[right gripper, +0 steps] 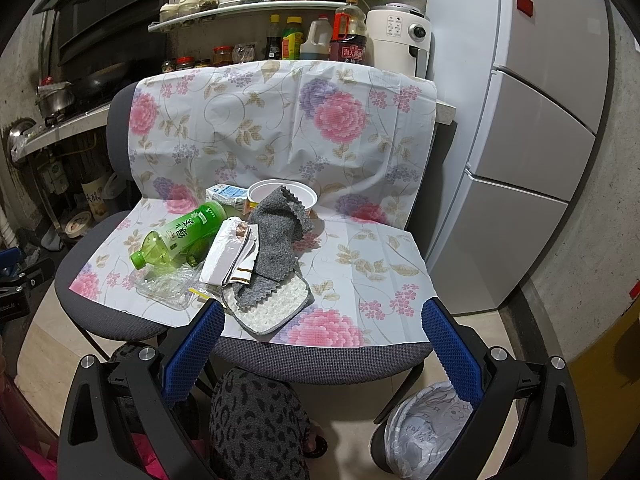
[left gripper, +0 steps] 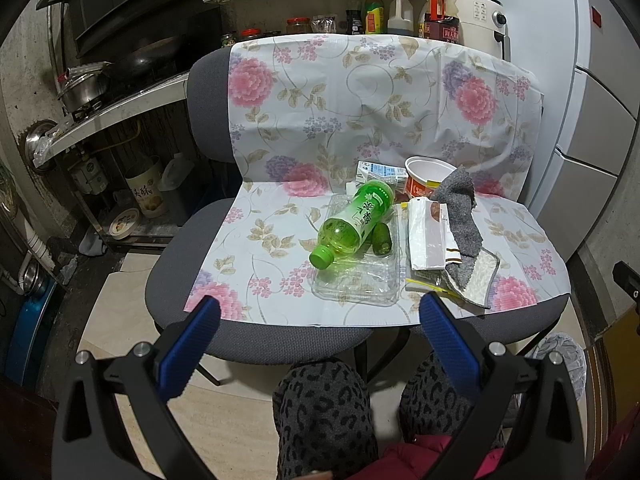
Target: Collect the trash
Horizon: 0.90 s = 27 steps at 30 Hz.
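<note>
A pile of trash lies on a flowered sheet (left gripper: 280, 248) over a grey chair. A green bottle (left gripper: 352, 220) (right gripper: 180, 234) lies on a clear plastic tray (left gripper: 356, 280) (right gripper: 168, 288). Beside it are a white wrapper (left gripper: 426, 236) (right gripper: 228, 256), a grey cloth (left gripper: 464, 216) (right gripper: 276, 240), a paper cup (left gripper: 424, 178) (right gripper: 288, 194) and a small carton (left gripper: 380, 172) (right gripper: 226, 194). My left gripper (left gripper: 320, 312) is open in front of the tray, short of the chair's edge. My right gripper (right gripper: 324, 320) is open and empty, in front of the cloth.
A bin with a grey liner (right gripper: 428, 432) (left gripper: 560, 356) stands on the floor under the chair's right front. The person's knees (left gripper: 320, 412) are below the chair. A fridge (right gripper: 532, 120) is at the right, a stove counter (left gripper: 116, 108) at the left.
</note>
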Each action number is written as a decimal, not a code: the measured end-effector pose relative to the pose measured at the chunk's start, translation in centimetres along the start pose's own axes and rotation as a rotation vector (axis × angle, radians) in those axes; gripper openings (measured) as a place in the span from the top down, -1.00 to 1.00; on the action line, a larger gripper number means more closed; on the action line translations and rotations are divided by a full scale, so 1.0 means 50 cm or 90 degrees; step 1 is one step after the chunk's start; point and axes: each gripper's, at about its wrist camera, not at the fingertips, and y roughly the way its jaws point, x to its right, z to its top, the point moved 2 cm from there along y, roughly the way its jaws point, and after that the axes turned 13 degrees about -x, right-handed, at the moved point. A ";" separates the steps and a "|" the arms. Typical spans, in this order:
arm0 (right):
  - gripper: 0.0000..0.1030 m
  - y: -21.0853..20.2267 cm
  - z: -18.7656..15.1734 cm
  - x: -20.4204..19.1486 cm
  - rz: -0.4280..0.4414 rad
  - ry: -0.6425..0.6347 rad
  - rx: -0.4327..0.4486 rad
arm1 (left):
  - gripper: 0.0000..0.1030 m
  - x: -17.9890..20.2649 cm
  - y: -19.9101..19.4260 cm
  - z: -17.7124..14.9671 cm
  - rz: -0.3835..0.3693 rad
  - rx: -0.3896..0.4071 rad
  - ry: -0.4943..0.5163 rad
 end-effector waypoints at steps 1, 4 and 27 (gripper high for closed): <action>-0.89 0.001 0.000 0.000 0.000 0.000 0.000 | -0.88 0.000 0.000 0.000 0.000 0.000 0.000; -0.89 0.003 0.001 -0.002 0.001 -0.001 0.000 | -0.88 0.000 0.000 0.000 0.000 0.000 -0.001; -0.89 0.160 0.044 -0.031 0.098 -0.025 -0.017 | -0.87 -0.025 0.162 0.037 0.001 -0.062 -0.017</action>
